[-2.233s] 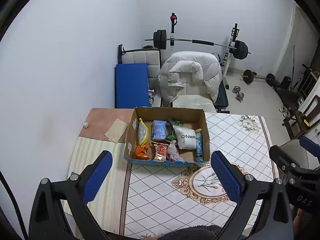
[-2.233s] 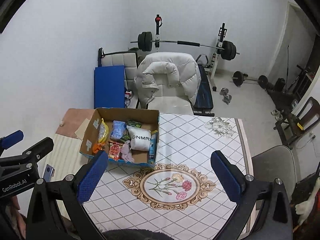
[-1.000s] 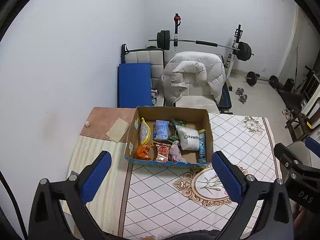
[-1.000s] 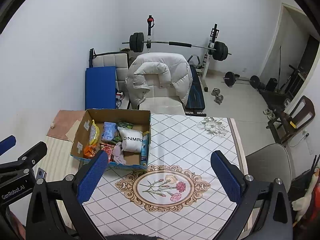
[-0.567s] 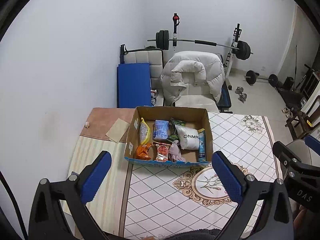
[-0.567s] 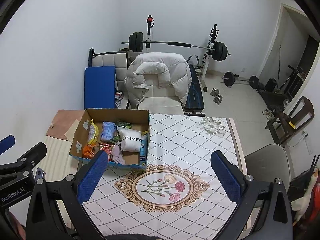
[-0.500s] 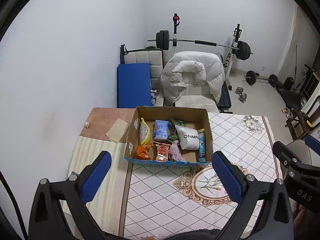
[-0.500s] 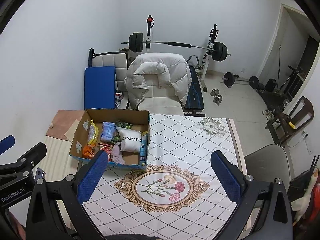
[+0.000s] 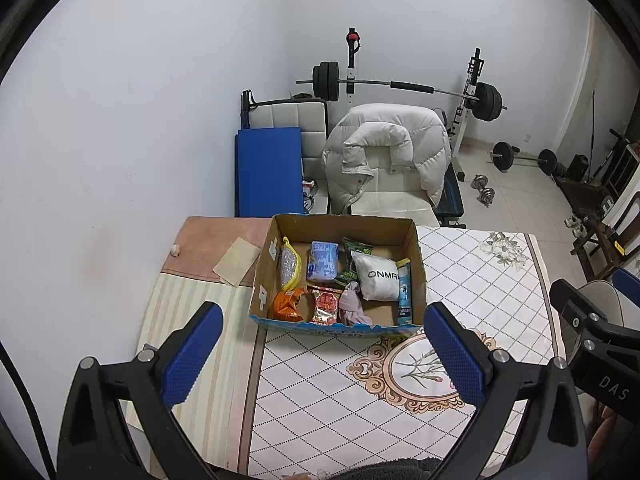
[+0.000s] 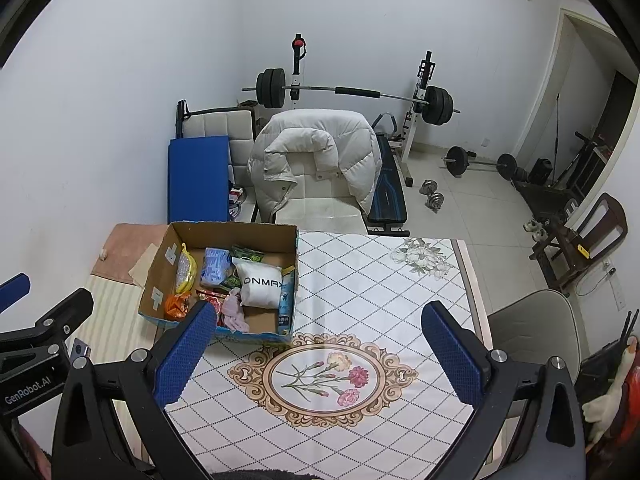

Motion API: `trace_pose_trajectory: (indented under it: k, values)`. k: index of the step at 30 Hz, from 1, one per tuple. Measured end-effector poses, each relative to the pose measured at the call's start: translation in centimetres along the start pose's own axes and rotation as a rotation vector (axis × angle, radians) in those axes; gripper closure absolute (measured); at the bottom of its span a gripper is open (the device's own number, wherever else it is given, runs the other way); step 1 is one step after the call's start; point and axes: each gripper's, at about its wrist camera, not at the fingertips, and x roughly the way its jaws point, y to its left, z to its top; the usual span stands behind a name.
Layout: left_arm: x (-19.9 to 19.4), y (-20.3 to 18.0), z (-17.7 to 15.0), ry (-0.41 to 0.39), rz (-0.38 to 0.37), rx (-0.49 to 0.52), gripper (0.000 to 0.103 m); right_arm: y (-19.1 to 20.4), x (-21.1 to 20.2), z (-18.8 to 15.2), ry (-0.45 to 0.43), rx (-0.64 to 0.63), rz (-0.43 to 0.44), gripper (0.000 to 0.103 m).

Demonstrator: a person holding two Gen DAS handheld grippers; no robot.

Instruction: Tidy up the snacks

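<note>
An open cardboard box [image 9: 415, 264] [image 10: 294, 252] sits on the table's far left part, holding several snack packs: a white pouch [image 9: 378, 277] [image 10: 262, 283], a light blue pack [image 9: 322, 266], an orange pack [image 9: 287, 305], a red pack [image 9: 325, 309] and a yellow-edged bag [image 9: 289, 267]. My left gripper [image 9: 320, 350] hovers open above the table's near edge, in front of the box. My right gripper [image 10: 318, 348] is open too, over the flower medallion [image 10: 322, 376], right of the box. Nothing is held.
The table carries a diamond-pattern cloth [image 10: 368, 288] and a striped mat [image 9: 188, 320] at left. Behind it stand a chair with a white puffer jacket [image 9: 384, 148], a blue pad [image 9: 268, 168] and a barbell rack [image 9: 400, 88]. A grey chair [image 10: 528, 336] stands at right.
Both grippers have drifted only slightly; the box sits a little further left in the right wrist view than 2.2 s ago. Both stay open and empty.
</note>
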Motion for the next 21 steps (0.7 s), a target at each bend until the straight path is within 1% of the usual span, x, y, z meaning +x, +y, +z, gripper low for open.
trace_pose_trajectory:
  k: [21]
  values:
    - [0.11,0.34,0.30,-0.005,0.002,-0.001,0.000,-0.05,-0.25,0.44,0.000,-0.004,0.003,0.000]
